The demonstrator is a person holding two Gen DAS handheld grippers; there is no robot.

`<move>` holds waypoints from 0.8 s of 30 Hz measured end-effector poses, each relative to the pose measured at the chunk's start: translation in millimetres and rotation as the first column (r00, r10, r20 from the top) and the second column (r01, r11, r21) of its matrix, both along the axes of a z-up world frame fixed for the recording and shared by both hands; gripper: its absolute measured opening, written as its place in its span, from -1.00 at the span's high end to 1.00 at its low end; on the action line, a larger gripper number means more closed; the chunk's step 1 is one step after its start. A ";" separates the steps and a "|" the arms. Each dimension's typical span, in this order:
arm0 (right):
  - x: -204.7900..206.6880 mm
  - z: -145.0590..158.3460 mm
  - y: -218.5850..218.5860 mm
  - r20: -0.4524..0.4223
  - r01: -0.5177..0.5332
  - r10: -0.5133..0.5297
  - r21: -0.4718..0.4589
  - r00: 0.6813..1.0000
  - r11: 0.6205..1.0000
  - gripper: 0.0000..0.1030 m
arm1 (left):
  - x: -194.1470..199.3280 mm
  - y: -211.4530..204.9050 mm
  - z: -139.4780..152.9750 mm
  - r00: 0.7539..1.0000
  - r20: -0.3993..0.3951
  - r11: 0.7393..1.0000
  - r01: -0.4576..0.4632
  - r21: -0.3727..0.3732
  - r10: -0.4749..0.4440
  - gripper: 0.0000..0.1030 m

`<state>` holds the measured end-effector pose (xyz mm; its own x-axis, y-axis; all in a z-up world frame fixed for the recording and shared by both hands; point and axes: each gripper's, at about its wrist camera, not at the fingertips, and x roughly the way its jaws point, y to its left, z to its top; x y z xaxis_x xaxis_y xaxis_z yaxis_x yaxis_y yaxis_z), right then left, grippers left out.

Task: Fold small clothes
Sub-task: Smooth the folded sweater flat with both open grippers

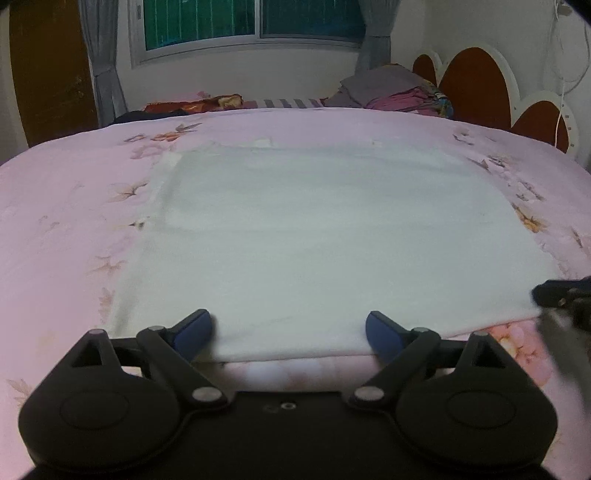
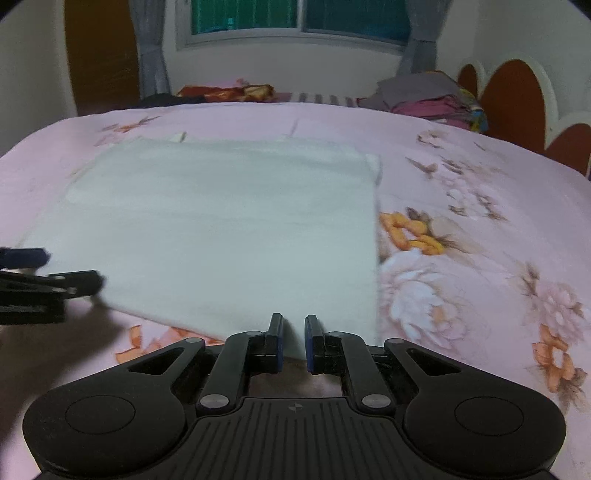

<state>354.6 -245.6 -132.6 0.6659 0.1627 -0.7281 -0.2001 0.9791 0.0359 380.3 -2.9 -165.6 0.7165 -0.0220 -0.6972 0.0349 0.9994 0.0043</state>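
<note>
Angling down toward a bed, the left gripper stands with its blue-padded jaws spread wide over the near hem of a white garment, one pad near each side of the edge and neither pressing on the cloth. No earlier view is on hand, so only this wide stance can be told. The right gripper, tilted down at a similar slant, has its jaws drawn close together, with the garment's near edge running up between the pads; whether they actually pinch the fabric cannot be told from its own camera. Each tool shows blurred at the margin of the other's view: the right gripper at the far right edge beside the garment's corner, the left gripper at the far left edge by the opposite side. The white garment lies flat and squared on a pink floral bedspread. Beyond it, folded clothes are stacked near the headboard, under a curtained window.
</note>
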 end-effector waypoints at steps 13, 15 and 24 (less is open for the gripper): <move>-2.1 -3.2 -35.7 -0.035 0.071 -0.072 -0.019 0.997 0.997 0.82 | -6.8 13.8 0.0 1.000 -0.001 1.000 -0.011 0.003 0.011 -0.79; -2.6 -3.5 -40.2 -0.041 0.068 -0.068 -0.006 0.997 0.998 0.82 | -6.4 15.1 0.0 1.000 -0.002 1.000 -0.010 0.002 0.010 -0.79; -3.1 -5.7 -40.7 -0.034 0.037 -0.038 -0.023 0.999 0.999 0.82 | -6.1 18.8 1.9 1.000 -0.020 1.000 -0.017 -0.011 0.017 -0.81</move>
